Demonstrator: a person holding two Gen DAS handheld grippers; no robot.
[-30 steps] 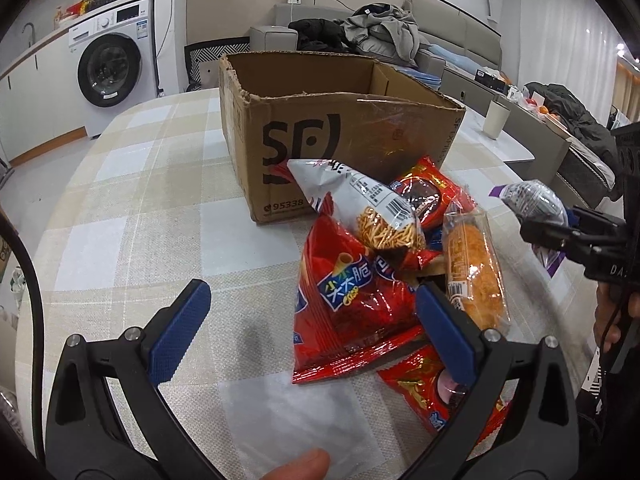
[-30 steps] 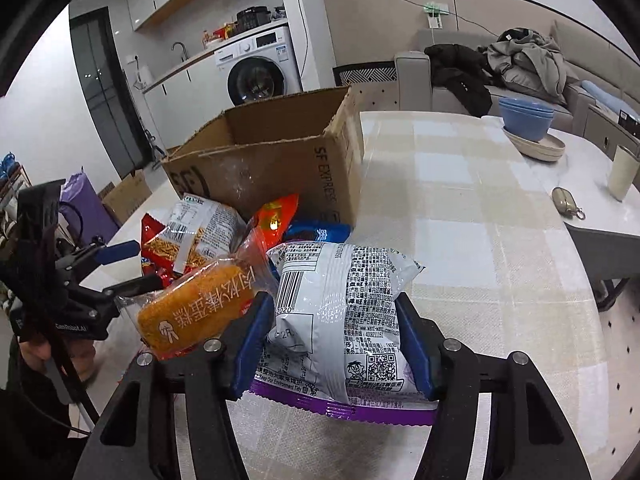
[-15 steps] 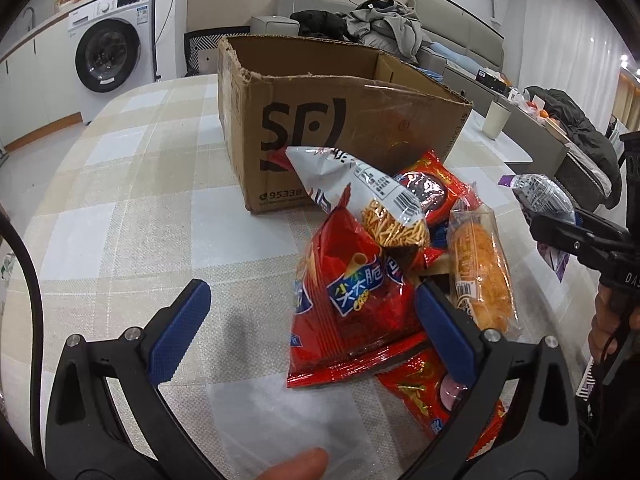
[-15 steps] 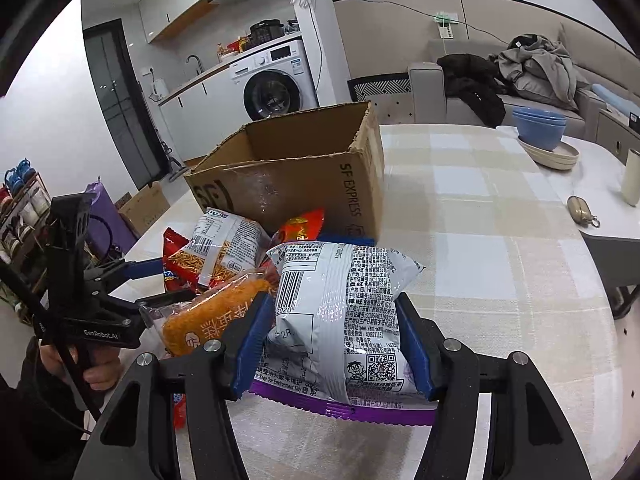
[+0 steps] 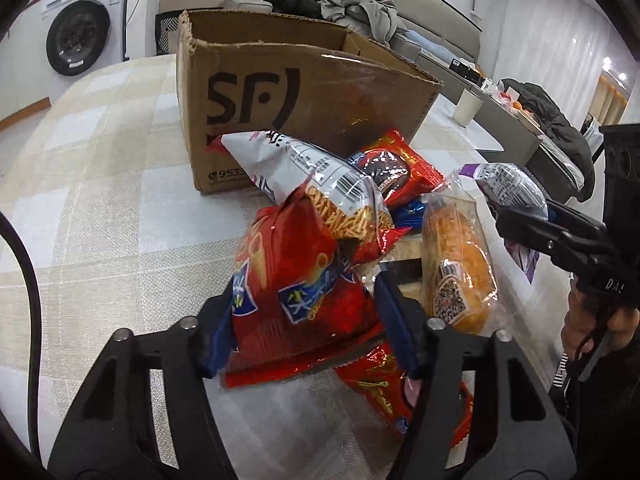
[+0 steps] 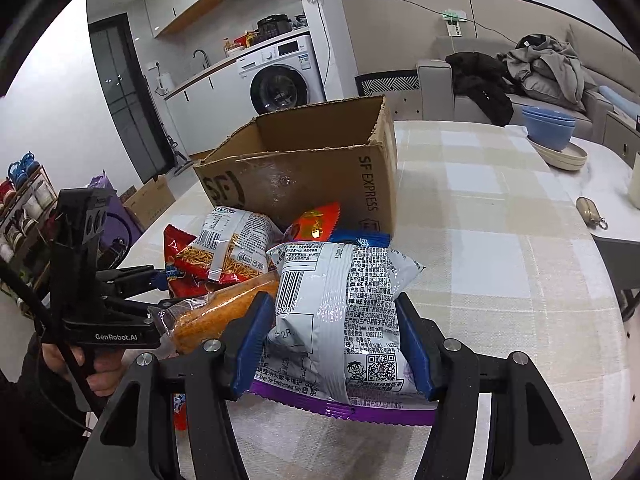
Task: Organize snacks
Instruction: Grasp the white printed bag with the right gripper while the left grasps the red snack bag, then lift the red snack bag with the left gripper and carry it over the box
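Left gripper (image 5: 302, 316): jaws have just been closing, now squeezing the red snack bag (image 5: 296, 280) between them, its length running ahead toward the box.
Right gripper (image 6: 334, 344): jaws clamped on the white snack bag (image 6: 340, 312).
Cardboard box (image 5: 304, 92): open-topped on the worktop (image 5: 100, 200), straight beyond both bags and the snack pile; neither hand clearly nearer.

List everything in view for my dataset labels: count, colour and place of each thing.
cardboard box: 1, brown, open, on the checked table
red chip bag: 1, between the left pads
white-and-purple bag: 1, between the right pads
noodle-snack bag: 1, white, atop the pile
orange cake pack: 1, clear wrap, right of the pile
washing machine: 1, white, background
blue bowls: stacked, far table edge
left gripper: jaws just closed onto the red chip bag
right gripper: gripping the white-and-purple bag
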